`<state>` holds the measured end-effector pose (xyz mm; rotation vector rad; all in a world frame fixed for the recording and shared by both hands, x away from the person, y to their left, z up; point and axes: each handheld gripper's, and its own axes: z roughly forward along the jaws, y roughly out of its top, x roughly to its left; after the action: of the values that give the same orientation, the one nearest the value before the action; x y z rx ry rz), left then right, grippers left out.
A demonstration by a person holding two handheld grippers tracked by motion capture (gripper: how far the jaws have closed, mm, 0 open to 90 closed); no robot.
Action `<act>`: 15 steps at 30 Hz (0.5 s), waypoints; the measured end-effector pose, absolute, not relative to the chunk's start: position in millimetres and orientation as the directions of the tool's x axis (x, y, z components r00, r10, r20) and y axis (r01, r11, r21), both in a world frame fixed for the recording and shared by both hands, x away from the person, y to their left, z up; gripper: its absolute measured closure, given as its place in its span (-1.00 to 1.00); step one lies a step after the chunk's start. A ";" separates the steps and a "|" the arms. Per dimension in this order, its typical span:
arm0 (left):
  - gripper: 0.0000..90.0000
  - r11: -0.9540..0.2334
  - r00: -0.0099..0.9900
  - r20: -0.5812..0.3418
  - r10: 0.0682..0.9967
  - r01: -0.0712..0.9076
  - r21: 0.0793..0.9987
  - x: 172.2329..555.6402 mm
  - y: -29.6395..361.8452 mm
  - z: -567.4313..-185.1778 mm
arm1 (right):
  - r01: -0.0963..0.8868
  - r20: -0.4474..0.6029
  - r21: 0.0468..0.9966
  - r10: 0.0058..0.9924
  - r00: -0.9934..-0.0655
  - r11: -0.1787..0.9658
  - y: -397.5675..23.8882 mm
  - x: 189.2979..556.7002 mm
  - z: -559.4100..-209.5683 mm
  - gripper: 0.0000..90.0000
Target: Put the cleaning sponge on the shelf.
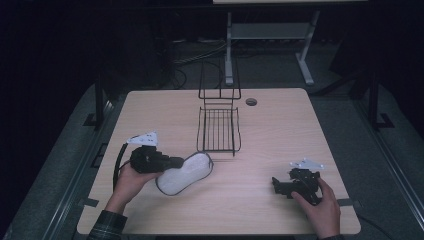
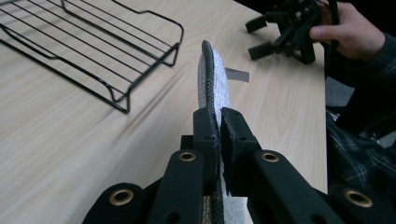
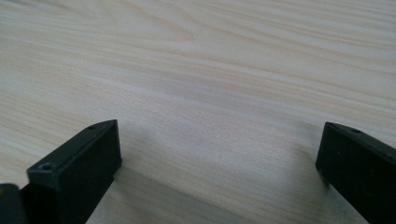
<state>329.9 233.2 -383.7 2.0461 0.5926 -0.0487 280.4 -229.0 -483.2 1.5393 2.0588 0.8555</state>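
A white oval fabric pad with black edging (image 1: 192, 172) lies tilted over the front left of the wooden table (image 1: 280, 130). My left gripper (image 1: 179, 162) is shut on the pad's left end. In the left gripper view the pad (image 2: 215, 77) stands on edge, pinched between the two black jaws of that gripper (image 2: 218, 119). At the front right a hand holds my right gripper (image 1: 276, 185) low over the table, jaws pointing left. Its jaws (image 3: 219, 140) stand wide open over bare wood with nothing between them. The left gripper view also shows the right gripper (image 2: 256, 37) farther off.
A black wire rack (image 1: 218, 130) sits in the middle of the table, its upright back toward the far edge; it also appears as the rack (image 2: 93, 46) left of the pad. A cable hole (image 1: 251, 101) lies near the far edge. A strip of tape (image 2: 236, 74) sticks to the wood.
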 end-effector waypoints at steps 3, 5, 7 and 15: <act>0.89 -0.400 0.876 -0.272 0.399 0.433 0.807 333.9 235.9 -379.7 | 0.692 0.024 0.696 0.956 -0.292 0.194 -229.0 280.4 -483.2 -1.00; 0.89 -0.389 0.873 -0.275 0.403 0.435 0.812 337.2 237.5 -376.8 | 0.692 0.024 0.696 0.956 -0.292 0.194 -229.0 280.4 -483.2 -1.00; 0.89 -0.384 0.871 -0.279 0.405 0.439 0.812 339.6 238.3 -374.9 | 0.691 0.024 0.696 0.956 -0.292 0.194 -229.0 280.4 -483.2 -1.00; 0.89 -0.367 0.862 -0.280 0.423 0.446 0.817 351.5 240.6 -366.3 | 0.692 0.025 0.696 0.956 -0.293 0.194 -229.0 280.4 -483.2 -1.00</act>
<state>351.5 240.6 -366.3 2.0009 0.6363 -0.0270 280.4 -229.0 -483.2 1.5395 2.0594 0.8566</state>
